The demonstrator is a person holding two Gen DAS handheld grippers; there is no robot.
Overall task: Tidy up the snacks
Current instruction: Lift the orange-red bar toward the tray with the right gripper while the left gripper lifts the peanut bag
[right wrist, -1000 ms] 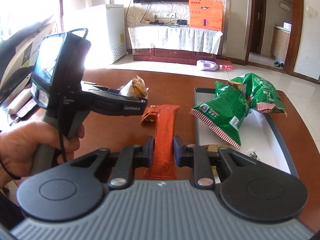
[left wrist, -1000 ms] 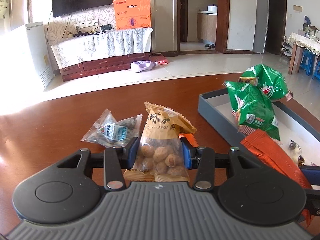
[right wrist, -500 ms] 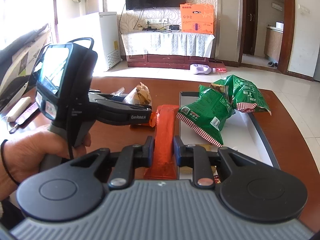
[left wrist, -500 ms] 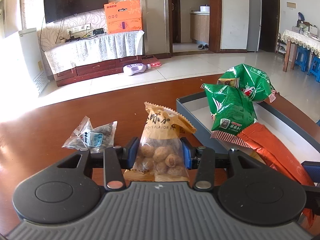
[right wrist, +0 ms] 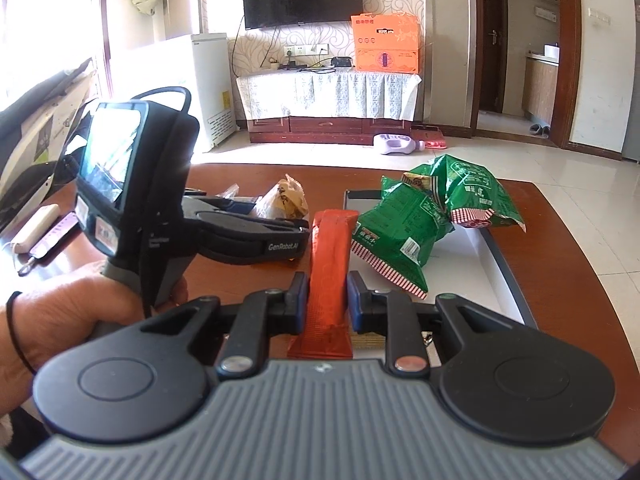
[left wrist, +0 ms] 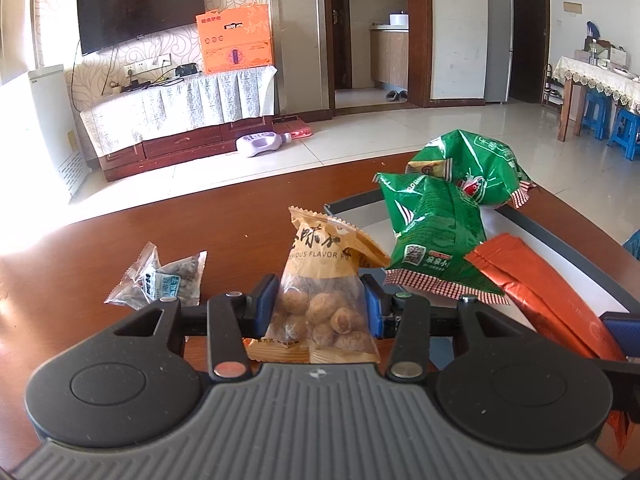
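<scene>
The left gripper (left wrist: 319, 308) is closed on a tan packet of round nut snacks (left wrist: 320, 300), its blue pads pressing both sides of the clear lower half; the packet stands upright between the jaws, above the brown desk (left wrist: 200, 224). The right gripper (right wrist: 328, 306) is clamped narrowly on a long orange snack packet (right wrist: 330, 264), which runs forward from the jaws and ends near the left rim of the grey tray (right wrist: 508, 276).

The tray sits on the right part of the desk, and its floor is white. Two green snack bags (right wrist: 404, 228) with red-checked seams rest in it, one leaning over the near-left rim, the other behind it toward the far end. In the left wrist view the orange packet lies just right of the green bags.

A small clear packet with a blue label (left wrist: 164, 284) lies flat on the desk, left of the left gripper and apart from the tray.

A person's hand (right wrist: 68, 312) grips the handle of the left device at the left of the right wrist view.
</scene>
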